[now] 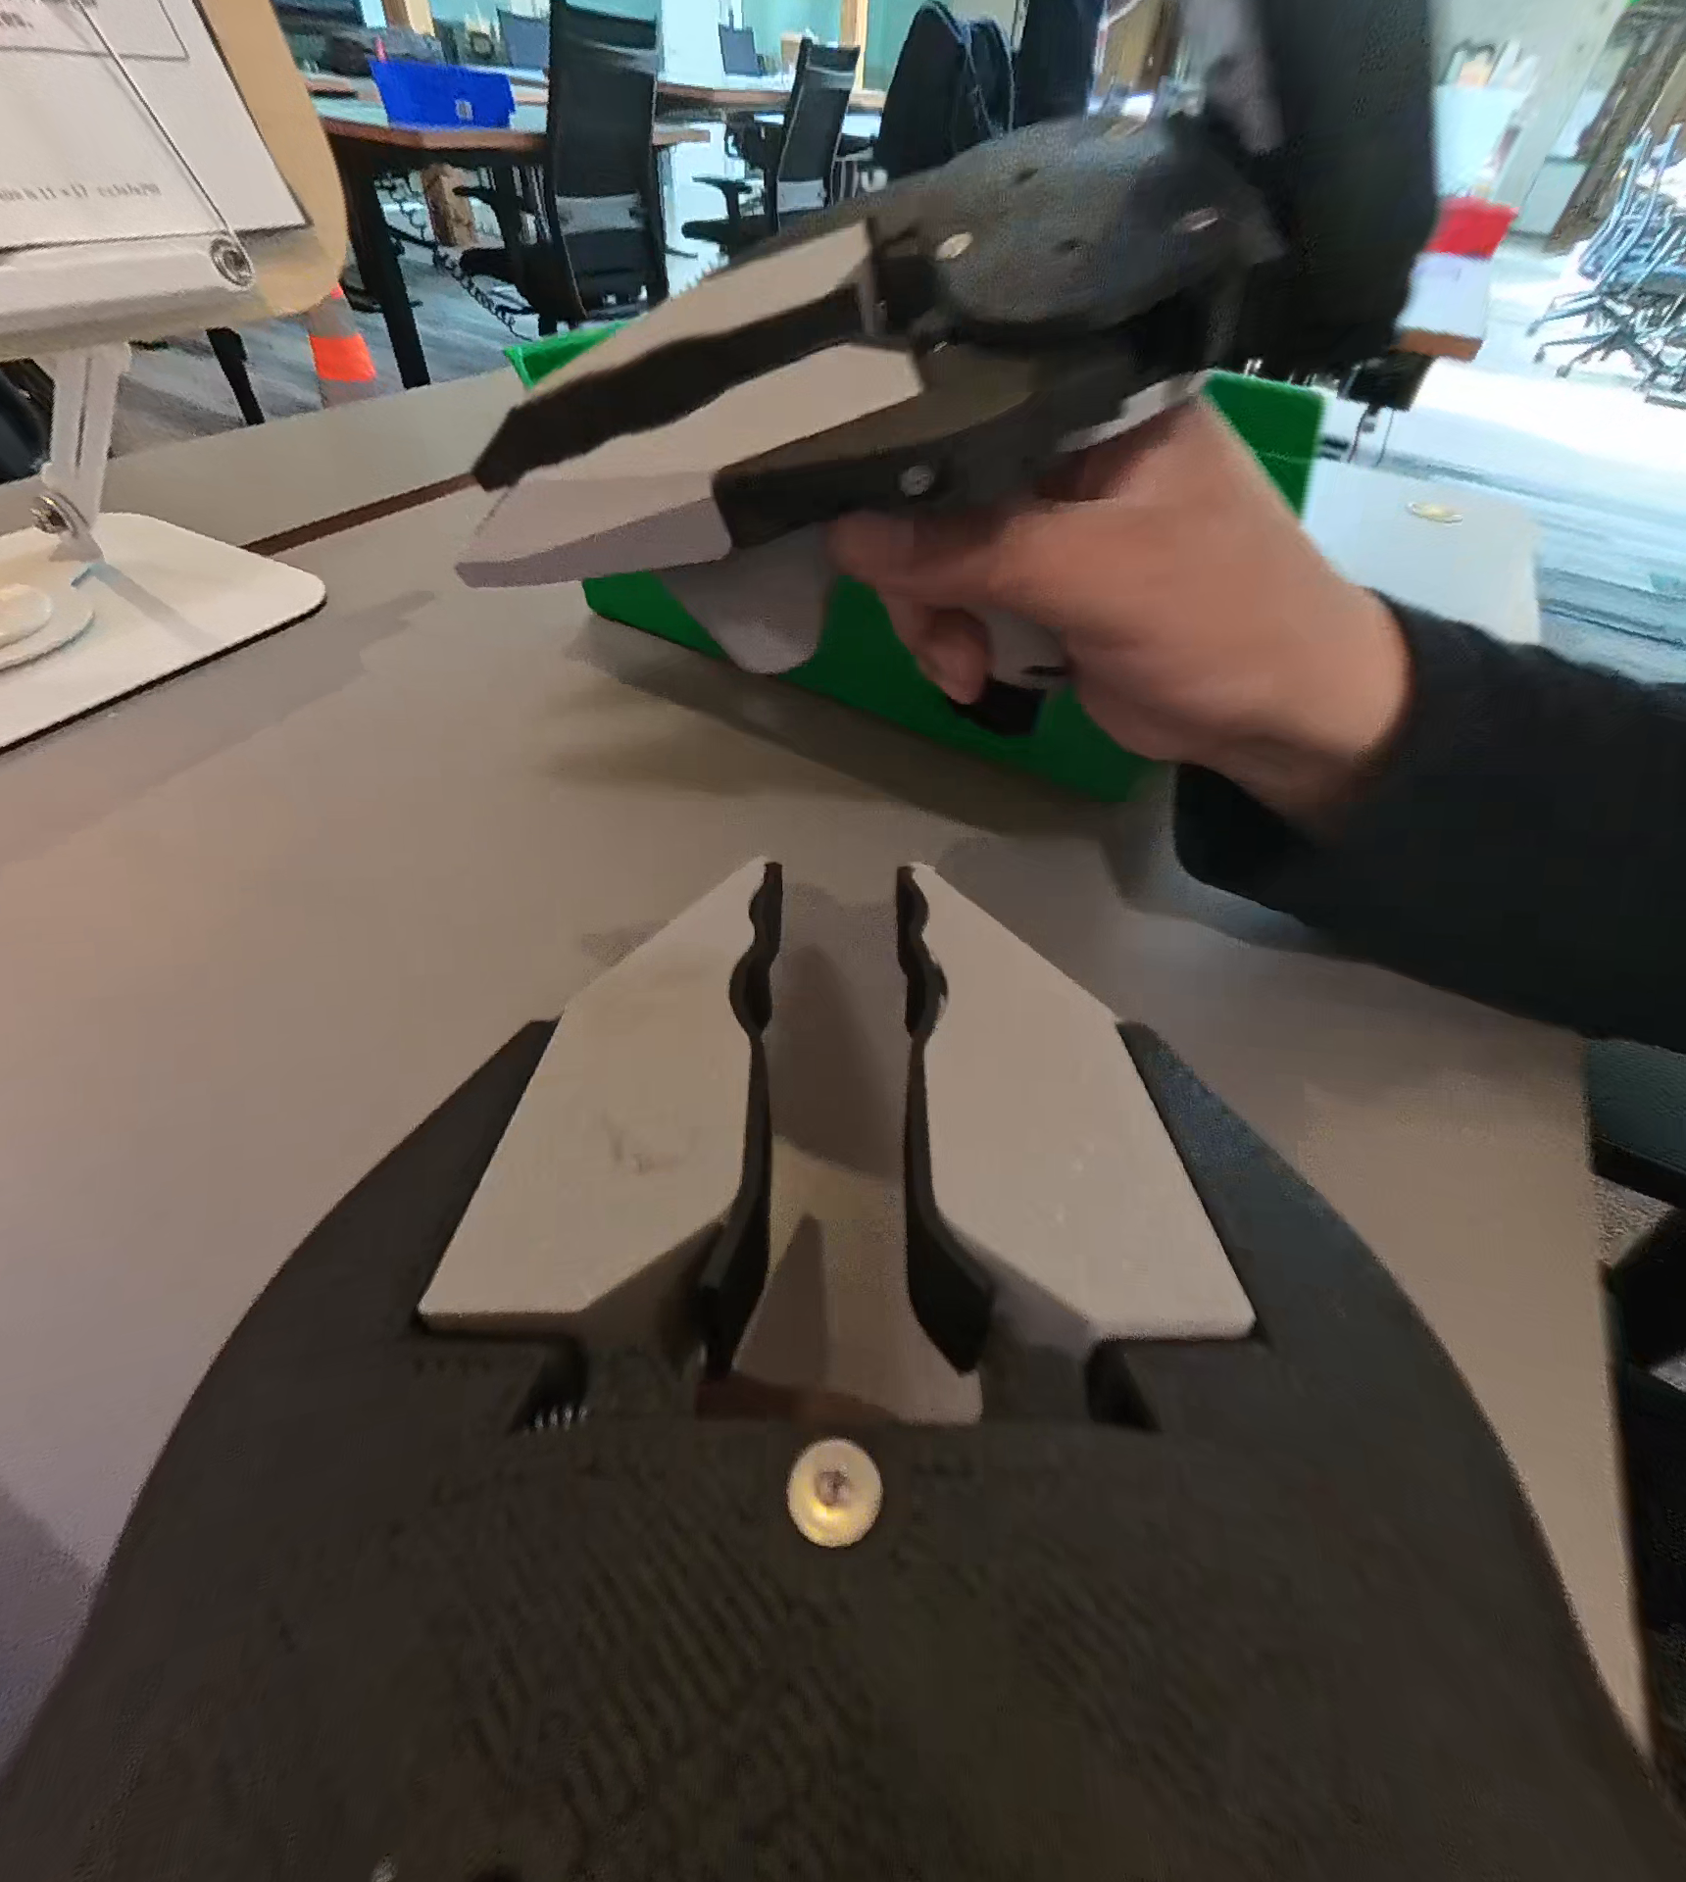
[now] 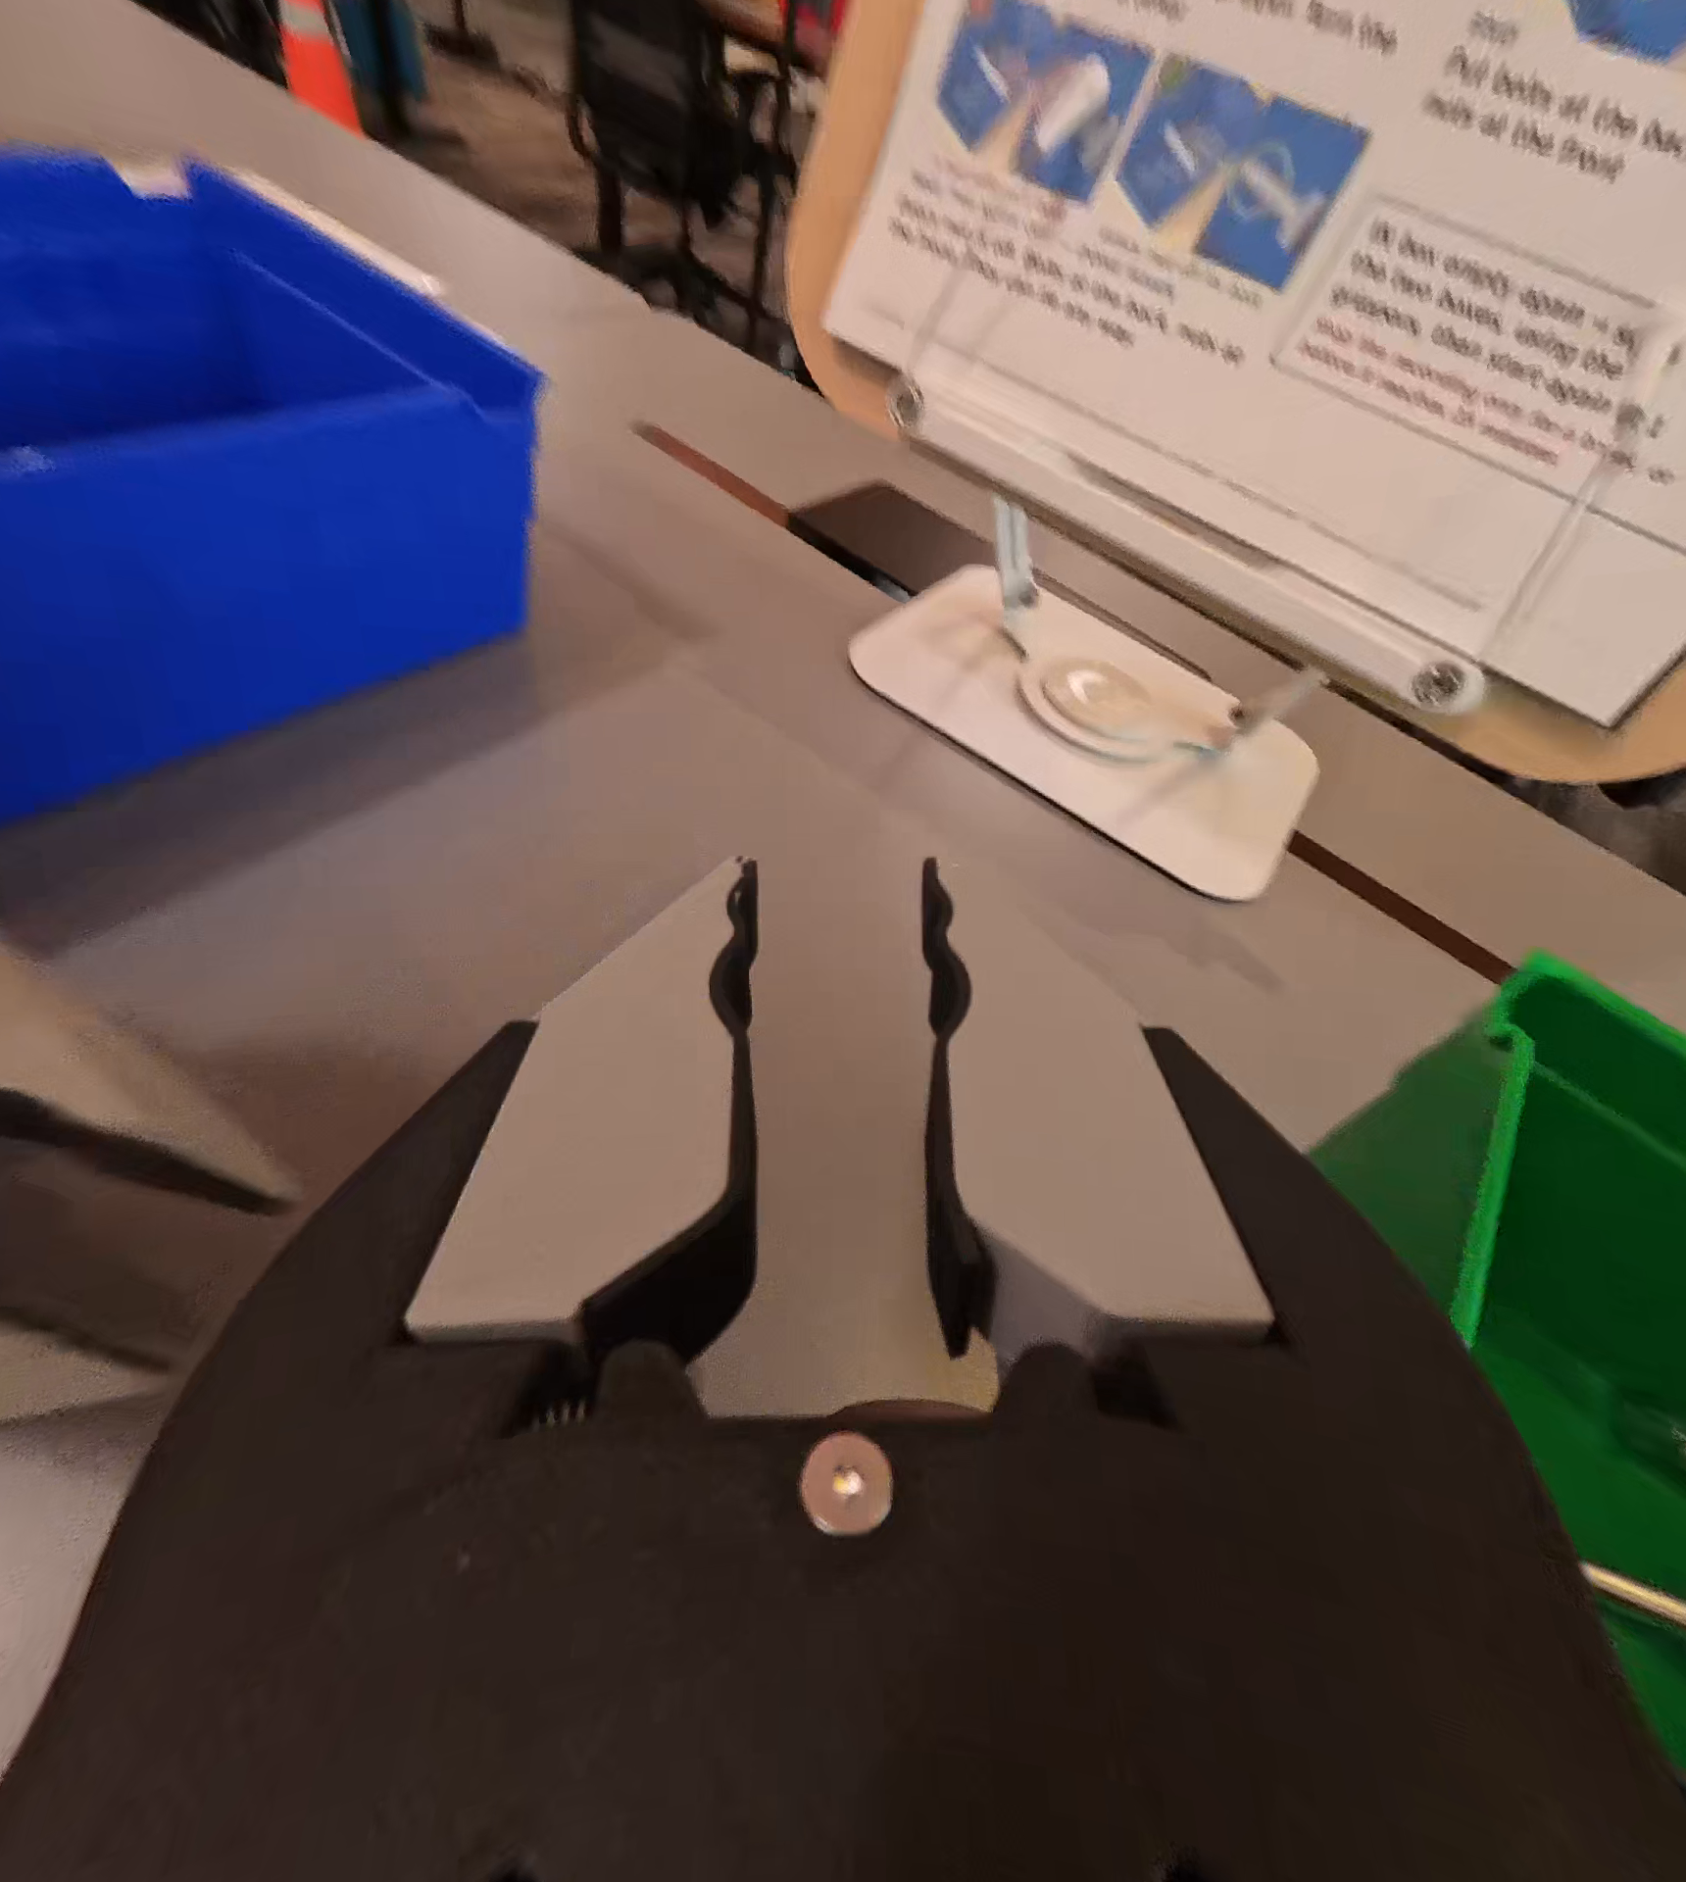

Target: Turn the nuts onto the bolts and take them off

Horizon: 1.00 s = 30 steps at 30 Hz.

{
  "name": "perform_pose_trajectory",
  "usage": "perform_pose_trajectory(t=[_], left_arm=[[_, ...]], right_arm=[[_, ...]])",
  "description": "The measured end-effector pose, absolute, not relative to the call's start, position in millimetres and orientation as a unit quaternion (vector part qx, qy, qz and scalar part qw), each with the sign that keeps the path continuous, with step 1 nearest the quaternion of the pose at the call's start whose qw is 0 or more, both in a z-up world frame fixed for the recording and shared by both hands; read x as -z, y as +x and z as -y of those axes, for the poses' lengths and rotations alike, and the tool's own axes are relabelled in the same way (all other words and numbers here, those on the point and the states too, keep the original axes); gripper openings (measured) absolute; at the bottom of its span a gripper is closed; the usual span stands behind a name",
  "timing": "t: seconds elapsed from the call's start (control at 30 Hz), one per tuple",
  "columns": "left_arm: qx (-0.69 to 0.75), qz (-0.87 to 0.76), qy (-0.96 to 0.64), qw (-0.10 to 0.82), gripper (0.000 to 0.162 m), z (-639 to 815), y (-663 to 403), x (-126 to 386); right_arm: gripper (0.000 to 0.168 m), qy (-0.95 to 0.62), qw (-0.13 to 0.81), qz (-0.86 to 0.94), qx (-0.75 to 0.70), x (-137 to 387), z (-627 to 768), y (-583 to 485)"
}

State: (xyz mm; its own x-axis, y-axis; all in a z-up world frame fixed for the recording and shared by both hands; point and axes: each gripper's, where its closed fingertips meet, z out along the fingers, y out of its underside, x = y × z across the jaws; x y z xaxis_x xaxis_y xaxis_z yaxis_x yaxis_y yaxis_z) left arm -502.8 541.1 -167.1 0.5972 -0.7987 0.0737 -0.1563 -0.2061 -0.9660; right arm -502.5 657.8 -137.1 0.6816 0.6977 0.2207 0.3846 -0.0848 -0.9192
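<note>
Our left gripper (image 1: 834, 886) and right gripper (image 2: 839, 881) both hover released over the grey bench (image 2: 615, 815), fingers parted and holding nothing. Two bolts (image 2: 1674, 1619) lie in the green bin (image 2: 1633, 1171).

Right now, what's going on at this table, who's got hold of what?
A person holds a two-finger gripper in each hand over a grey table. Both the left gripper and the right gripper are open and hold nothing. A green bin at the right holds bolts; a blue bin sits at the left. An instruction sheet on a stand is behind. No nut or bolt is picked up yet.
</note>
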Motion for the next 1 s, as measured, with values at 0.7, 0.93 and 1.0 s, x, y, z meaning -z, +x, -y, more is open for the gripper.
perform_pose_trajectory(t=[0.7, 0.93, 1.0], left_arm=[[0.079, -0.378, -0.894, 0.228, 0.03, -533.4, -774.9, 209.9], [0.045, -0.395, -0.904, 0.158, 0.008, -544.3, -779.0, 243.7], [0.04, -0.385, -0.901, 0.198, 0.008, -555.9, -778.5, 227.2]], right_arm=[[0.037, -0.703, 0.542, 0.381, -0.258, 128.8, -625.9, -510.7], [0.037, -0.705, 0.537, 0.38, -0.263, 130.0, -627.8, -508.8], [0.036, -0.704, 0.532, 0.387, -0.27, 131.6, -624.5, -512.1]])
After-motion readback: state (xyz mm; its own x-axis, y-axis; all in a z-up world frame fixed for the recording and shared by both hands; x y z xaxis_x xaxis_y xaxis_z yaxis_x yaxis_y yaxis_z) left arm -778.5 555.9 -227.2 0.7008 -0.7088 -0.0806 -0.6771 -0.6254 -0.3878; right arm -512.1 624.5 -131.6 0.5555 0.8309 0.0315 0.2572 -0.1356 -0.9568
